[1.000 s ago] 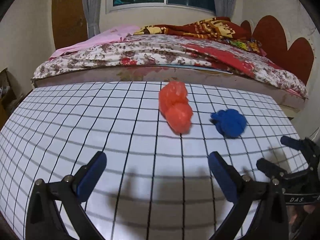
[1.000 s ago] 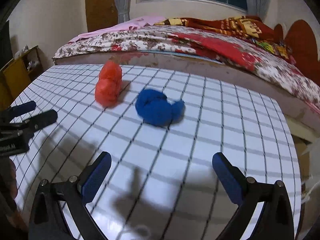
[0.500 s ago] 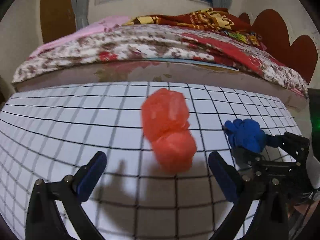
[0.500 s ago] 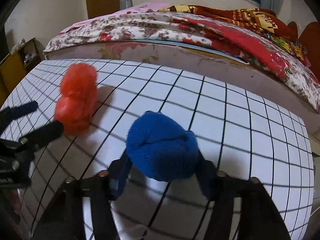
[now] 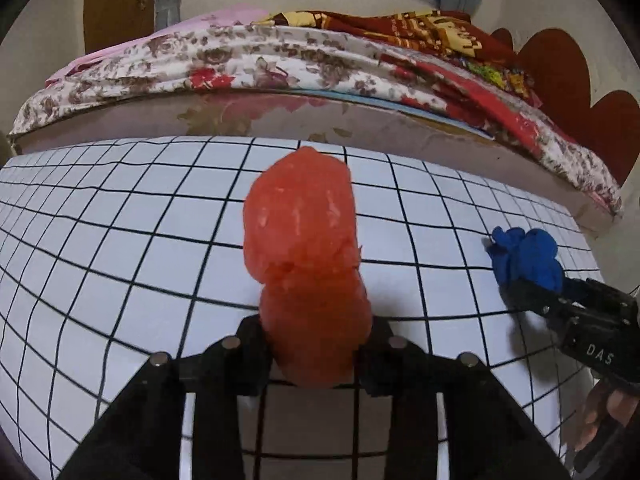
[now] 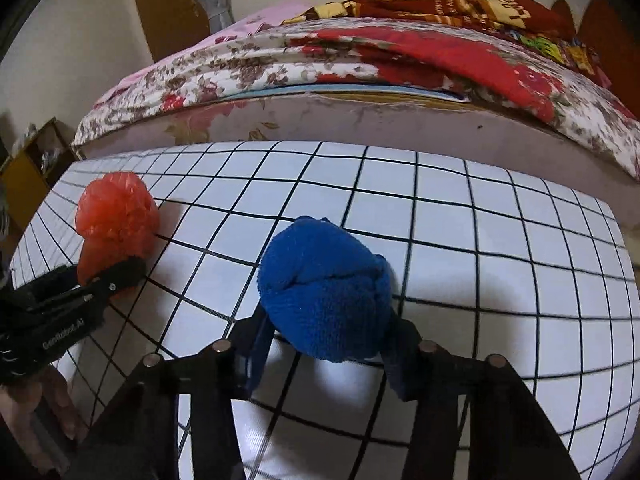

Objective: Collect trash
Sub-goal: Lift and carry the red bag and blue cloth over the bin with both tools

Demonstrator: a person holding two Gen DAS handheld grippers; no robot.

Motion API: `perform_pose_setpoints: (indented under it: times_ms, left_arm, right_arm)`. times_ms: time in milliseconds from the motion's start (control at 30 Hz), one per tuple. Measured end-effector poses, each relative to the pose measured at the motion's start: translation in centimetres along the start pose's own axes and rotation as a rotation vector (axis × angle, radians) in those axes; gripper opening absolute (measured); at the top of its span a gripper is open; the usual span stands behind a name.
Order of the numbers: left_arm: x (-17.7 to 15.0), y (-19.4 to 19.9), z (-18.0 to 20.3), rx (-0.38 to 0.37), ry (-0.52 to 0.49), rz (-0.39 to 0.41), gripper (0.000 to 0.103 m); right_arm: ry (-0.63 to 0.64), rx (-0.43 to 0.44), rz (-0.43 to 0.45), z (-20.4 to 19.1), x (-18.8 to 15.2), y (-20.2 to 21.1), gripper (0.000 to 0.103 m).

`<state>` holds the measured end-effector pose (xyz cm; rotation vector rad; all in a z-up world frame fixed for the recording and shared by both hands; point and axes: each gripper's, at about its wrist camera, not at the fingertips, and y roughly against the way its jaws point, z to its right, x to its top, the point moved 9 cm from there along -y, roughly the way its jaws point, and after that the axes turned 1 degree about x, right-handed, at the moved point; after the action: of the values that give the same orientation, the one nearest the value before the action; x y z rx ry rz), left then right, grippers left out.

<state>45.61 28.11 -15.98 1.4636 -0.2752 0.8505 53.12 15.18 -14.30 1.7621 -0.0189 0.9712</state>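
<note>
On the grid-patterned table (image 5: 120, 240) in front of the bed (image 5: 280, 60), the left gripper (image 5: 316, 344) was clamped on the near end of the crumpled red plastic bag (image 5: 304, 240). To the right of that bag, the right gripper (image 6: 328, 344) had its jaws closing, pads pressed on either side of the balled blue cloth (image 6: 324, 288), which lay on the table.
</note>
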Motion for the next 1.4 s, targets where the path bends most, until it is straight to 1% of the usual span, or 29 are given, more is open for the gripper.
perform_pose_setpoints:
  times_ms: [133,267,533,667,867,1167,1400]
  left_arm:
    - [-0.8,1.4,0.2,-0.008,-0.017,0.017,0.032]
    - [-1.6,3.0,0.3,-0.016,-0.011,0.035,0.032]
    - [-3.8,7.2,1.4,-0.023,-0.025,0.056,0.032]
    - [-4.4,9.0,1.9,-0.021,-0.042,0.064,0.032]
    - [-4.9,12.1,2.9,-0.029,-0.071,0.090,0.032]
    - [-6.3,17.0,4.2,-0.064,-0.110,0.137,0.032]
    - [-8.2,20.1,5.9,-0.084,-0.154,0.162,0.032]
  right_arm:
    - [-0.002,-0.012,0.017,0.5,-0.7,1.3,0.049]
    - [0.005,-0.019,0.039,0.6,-1.9,3.2,0.049]
    - [0.049,-0.058,0.089,-0.4,-4.6,8.0,0.049]
    - [0.047,-0.060,0.097,-0.9,-5.5,9.9,0.049]
    - [0.055,-0.055,0.117,-2.2,-6.4,12.9,0.049]
    - [0.044,-0.038,0.182,-5.0,-7.7,17.8,0.049]
    - [0.048,-0.060,0.223,-6.0,-10.0,22.1,0.049]
